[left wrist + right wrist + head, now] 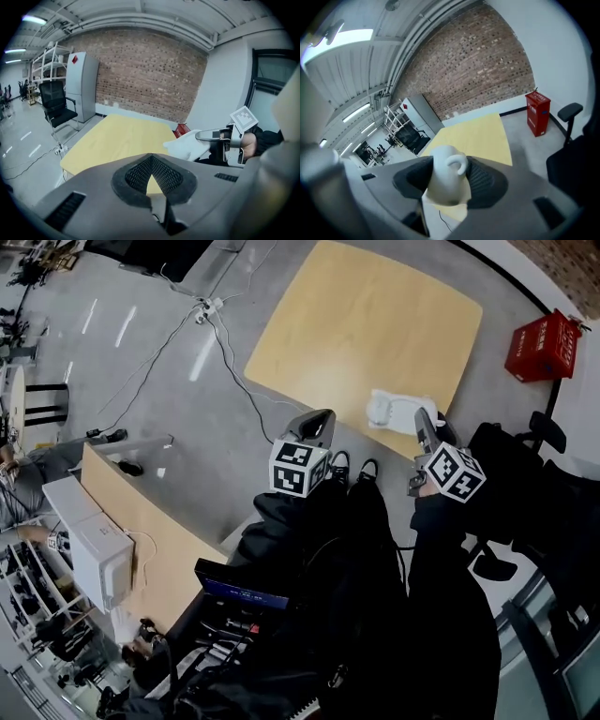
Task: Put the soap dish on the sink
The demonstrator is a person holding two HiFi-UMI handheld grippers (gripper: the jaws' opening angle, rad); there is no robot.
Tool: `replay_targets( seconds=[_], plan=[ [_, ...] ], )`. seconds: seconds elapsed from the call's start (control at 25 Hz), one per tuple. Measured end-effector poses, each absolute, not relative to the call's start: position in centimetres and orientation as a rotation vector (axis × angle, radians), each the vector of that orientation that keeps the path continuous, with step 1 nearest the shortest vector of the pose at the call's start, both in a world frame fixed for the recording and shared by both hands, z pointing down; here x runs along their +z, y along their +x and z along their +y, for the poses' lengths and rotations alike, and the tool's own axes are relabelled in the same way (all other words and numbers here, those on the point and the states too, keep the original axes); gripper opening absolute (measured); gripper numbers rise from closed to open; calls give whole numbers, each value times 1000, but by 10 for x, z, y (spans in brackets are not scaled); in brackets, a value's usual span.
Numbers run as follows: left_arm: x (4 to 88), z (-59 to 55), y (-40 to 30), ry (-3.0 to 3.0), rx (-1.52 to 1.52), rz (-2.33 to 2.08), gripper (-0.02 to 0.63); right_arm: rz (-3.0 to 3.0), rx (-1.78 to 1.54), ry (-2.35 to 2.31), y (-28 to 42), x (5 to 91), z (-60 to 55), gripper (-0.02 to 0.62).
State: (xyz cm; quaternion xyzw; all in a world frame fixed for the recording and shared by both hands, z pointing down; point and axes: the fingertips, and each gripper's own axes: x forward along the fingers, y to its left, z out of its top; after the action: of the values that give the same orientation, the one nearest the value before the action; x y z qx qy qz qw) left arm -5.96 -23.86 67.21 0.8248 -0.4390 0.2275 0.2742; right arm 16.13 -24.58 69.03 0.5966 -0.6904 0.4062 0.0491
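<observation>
Just one soap dish (446, 183) sits clamped in the right gripper (450, 177).

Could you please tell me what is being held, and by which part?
The right gripper clamps the white soap dish at one end; the left gripper holds nothing.

Counter ahead of you: a pale wooden counter (375, 324) with rounded corners, standing on the floor.
Floor: the floor (187, 418) around you is grey and glossy, streaked with light reflections.
Right of that counter: a red crate (544, 346) stands on the floor beside the wall.
Left of that counter: a white power strip (208, 308) lies on the floor, with a black cable (234, 371) trailing toward you.
At your left: a second wooden counter (155, 531) carries a white box (98, 554).
</observation>
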Motion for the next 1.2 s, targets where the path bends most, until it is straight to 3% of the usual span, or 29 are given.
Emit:
replay_targets(
  seconds=[0.44,1.08,1.2],
  plan=[
    [710,-210,-79,2129,654,-1158,0,-1928,1328,1719,154,799,-264,222],
    [708,-211,-95,2110,647,-1190,0,-1906,1405,1706,157,829,-264,226],
    [702,-216,-98,2119,634,-1205,0,-1936,1317,1724,161,814,-263,259]
  ],
)
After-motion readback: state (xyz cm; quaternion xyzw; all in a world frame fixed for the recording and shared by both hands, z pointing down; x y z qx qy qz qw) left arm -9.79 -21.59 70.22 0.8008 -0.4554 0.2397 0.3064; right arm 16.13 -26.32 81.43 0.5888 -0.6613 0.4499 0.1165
